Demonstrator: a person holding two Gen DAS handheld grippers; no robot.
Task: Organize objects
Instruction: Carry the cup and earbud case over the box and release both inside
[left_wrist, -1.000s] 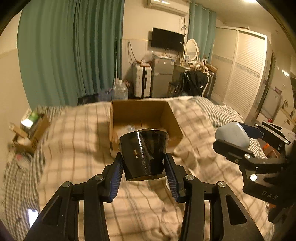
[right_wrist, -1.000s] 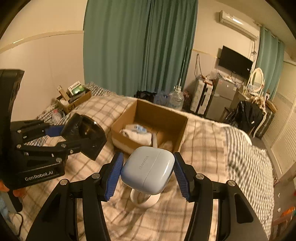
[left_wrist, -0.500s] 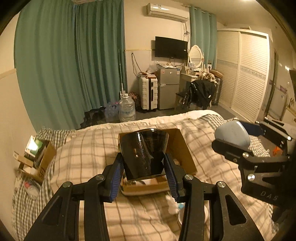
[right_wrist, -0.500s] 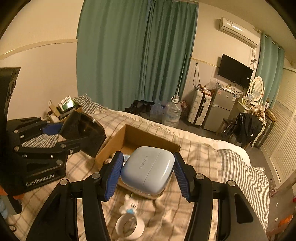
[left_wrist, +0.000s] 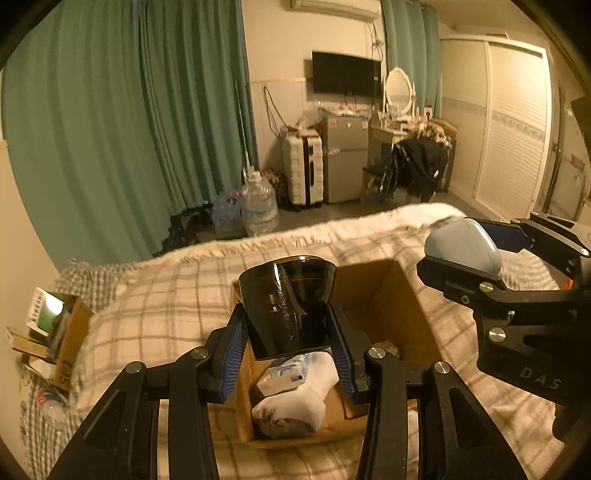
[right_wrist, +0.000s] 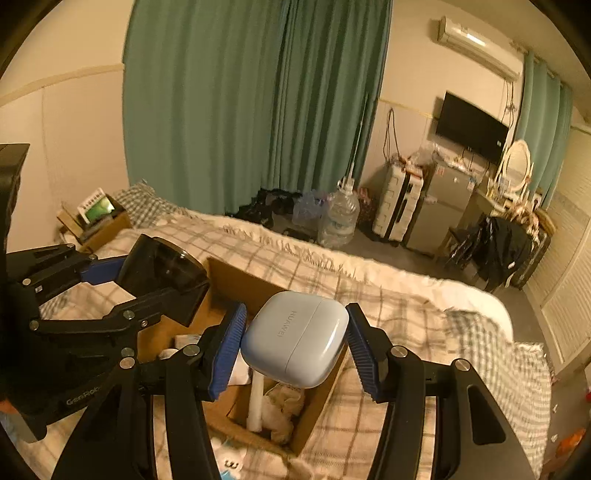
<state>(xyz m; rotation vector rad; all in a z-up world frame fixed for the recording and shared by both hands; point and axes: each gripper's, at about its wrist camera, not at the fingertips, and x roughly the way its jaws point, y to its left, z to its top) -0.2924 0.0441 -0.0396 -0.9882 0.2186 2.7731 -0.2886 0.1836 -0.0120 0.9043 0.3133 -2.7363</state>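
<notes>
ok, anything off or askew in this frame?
Mostly fine. The left gripper holds the black cup upright over the cardboard box. The earbuds case sits skewed in the right gripper, with a gap showing at one pad.

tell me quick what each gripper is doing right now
Left gripper: shut on the black cup, above the cardboard box.
Right gripper: shut on the blue Huawei earbuds case.
</notes>
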